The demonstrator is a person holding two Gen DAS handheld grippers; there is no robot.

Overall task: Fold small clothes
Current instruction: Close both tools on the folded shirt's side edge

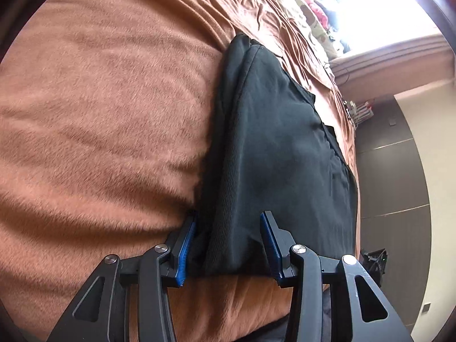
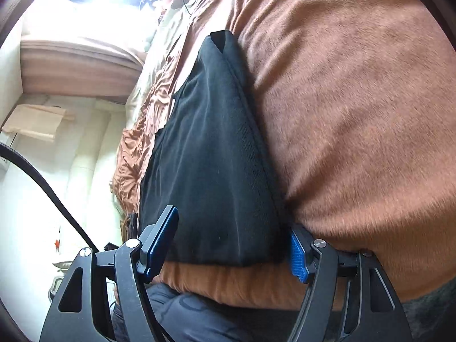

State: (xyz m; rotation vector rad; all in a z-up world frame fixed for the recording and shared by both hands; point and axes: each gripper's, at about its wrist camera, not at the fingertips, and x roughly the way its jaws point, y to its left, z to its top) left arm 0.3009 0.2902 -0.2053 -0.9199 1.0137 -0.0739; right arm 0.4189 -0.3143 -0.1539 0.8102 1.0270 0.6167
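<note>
I am looking at a black garment (image 1: 273, 148) lying on the brown fuzzy blanket (image 1: 99, 119), already doubled over into a thick, layered slab whose near hem is sitting right at my fingertips in both wrist views. In the left wrist view it is running from about six o'clock up toward twelve, narrowing to a seamed corner; in the right wrist view (image 2: 211, 154) it is doing the same, with the blanket (image 2: 356, 114) bulging at three o'clock. My left gripper (image 1: 228, 248) is standing wide open, its blue pads straddling the near corner of the cloth, one finger pressing into the blanket at the garment's nine o'clock side; it is gripping nothing yet. My right gripper (image 2: 230, 242) is likewise spread wide, bracketing the near edge without pinching it. I am judging this as the approach to another fold: both claws are lining up on the near hem. The next move is calling for closing on all the layers at once, low enough to catch the bottom ply, then lifting evenly so the stack is not sliding apart. Beyond the bed, a bright window (image 1: 379, 8) is glaring at one o'clock.
</note>
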